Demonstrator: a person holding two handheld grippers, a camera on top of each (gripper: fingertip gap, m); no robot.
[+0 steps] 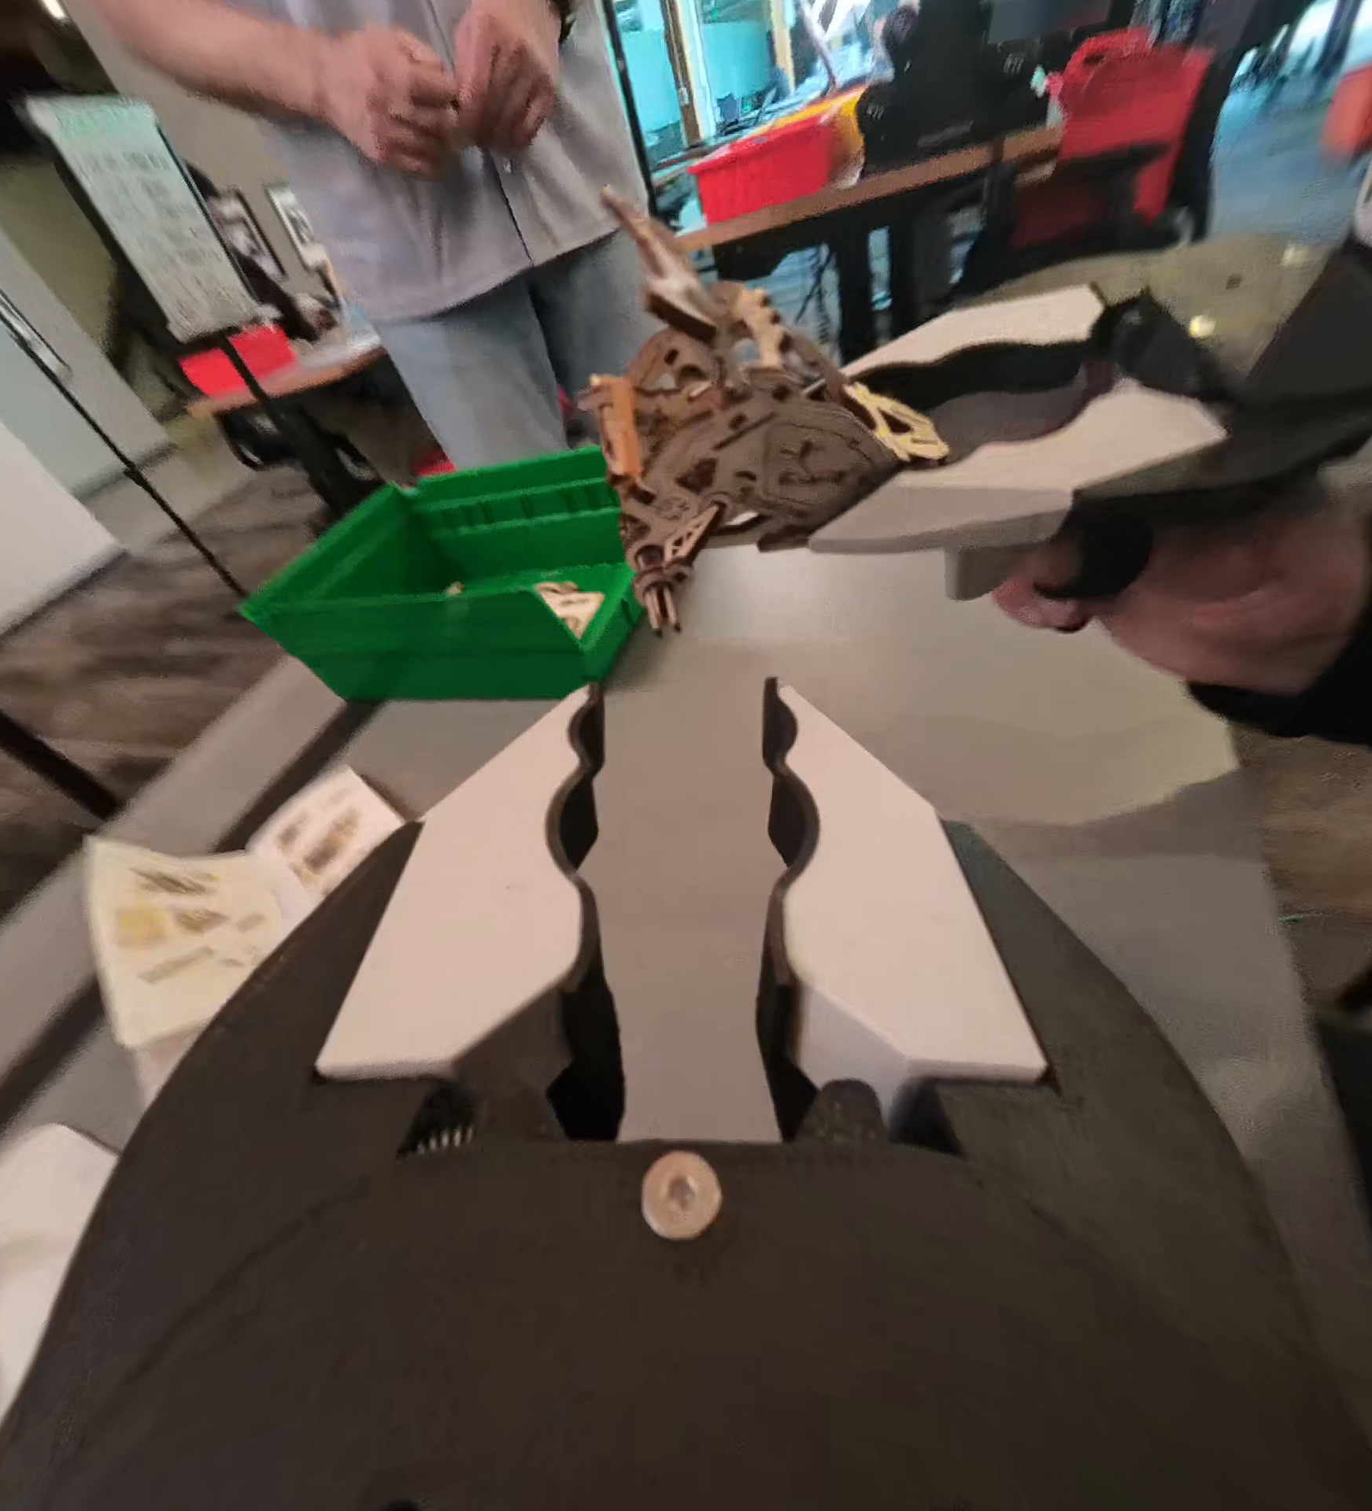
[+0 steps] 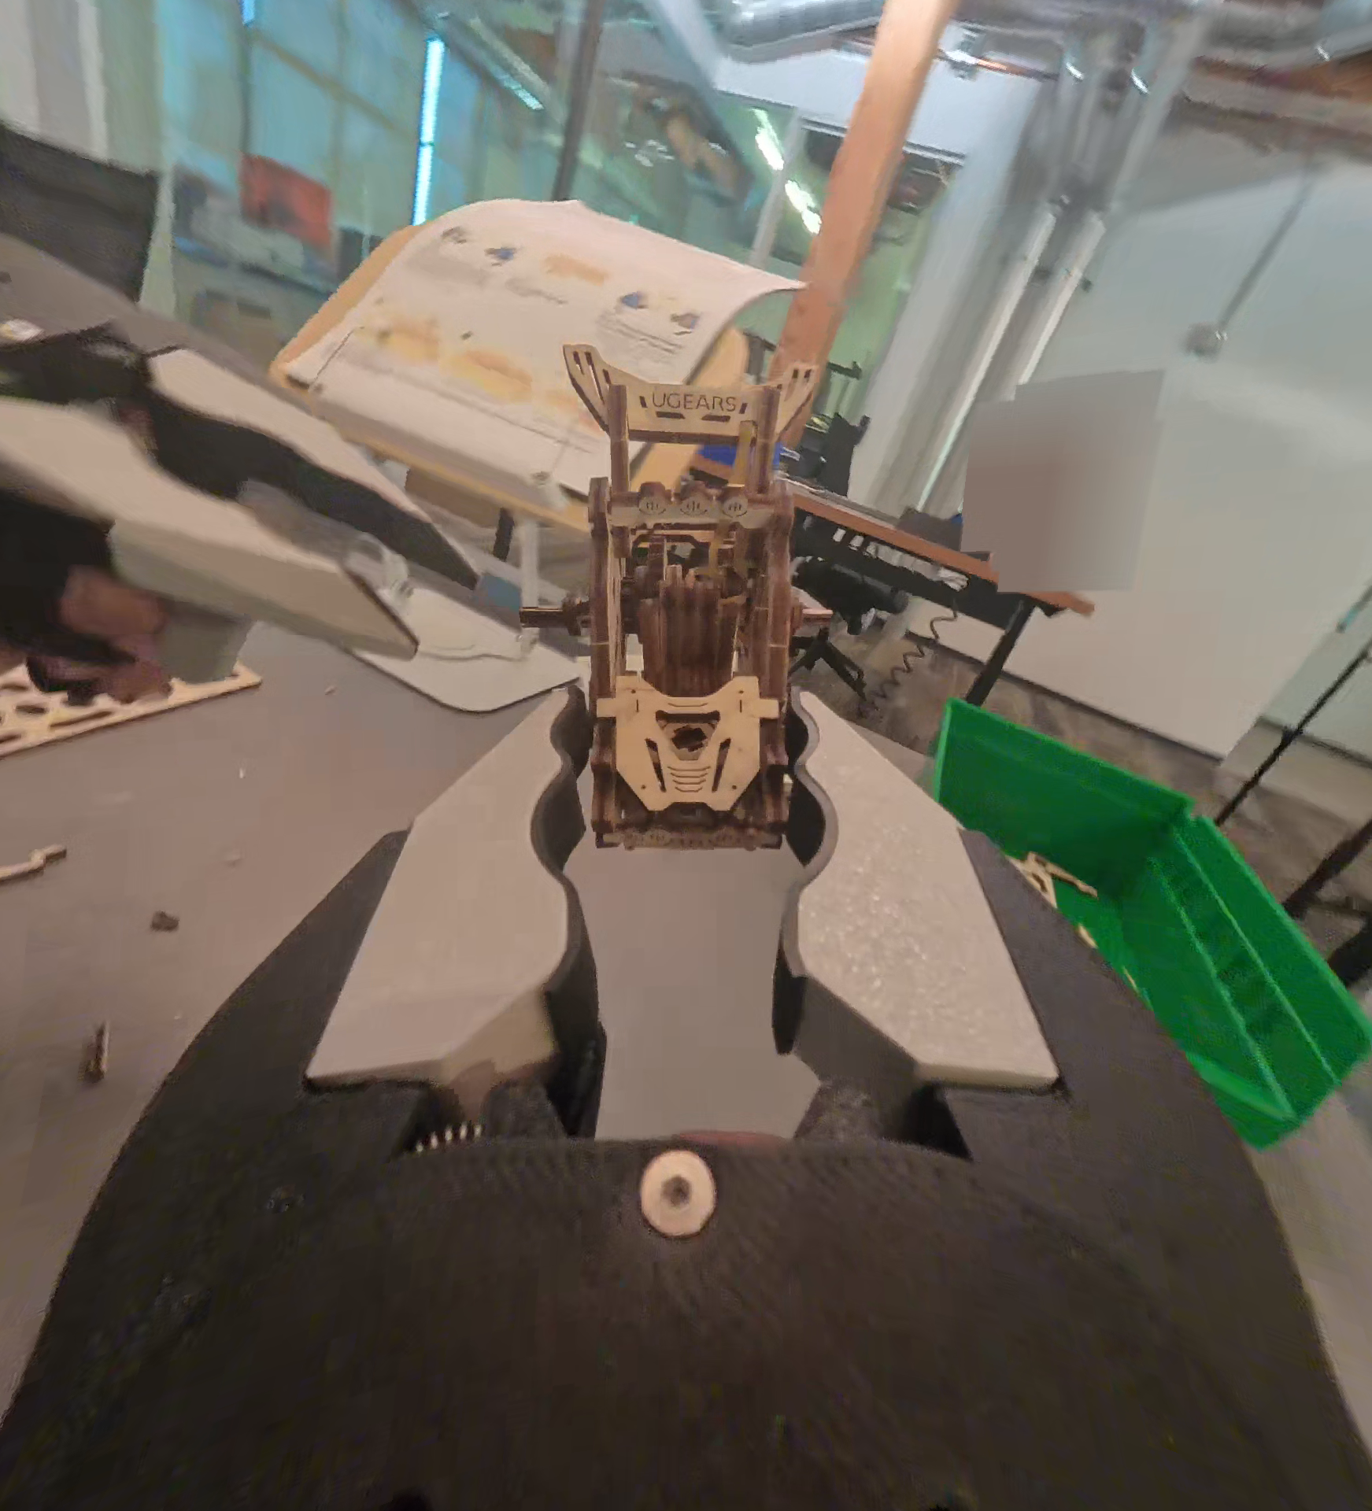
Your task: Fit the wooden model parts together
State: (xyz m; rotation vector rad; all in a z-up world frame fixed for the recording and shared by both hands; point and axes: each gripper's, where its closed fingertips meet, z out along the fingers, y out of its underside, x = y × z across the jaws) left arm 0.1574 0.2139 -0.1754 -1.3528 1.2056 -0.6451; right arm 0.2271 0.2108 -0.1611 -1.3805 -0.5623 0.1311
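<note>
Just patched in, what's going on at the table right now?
A person is assembling a wooden model with two handheld claws. The right claw is shut on the model, holding it above the table. The left claw is open and empty, pointed over the table toward the model. A green bin with a few loose parts sits at the table edge, near the model. A cut-out parts sheet and scraps lie on the table. A bystander stands behind.

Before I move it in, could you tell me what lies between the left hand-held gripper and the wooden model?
Only bare grey tabletop, seen in the left wrist view; the green bin sits off to the side.
</note>
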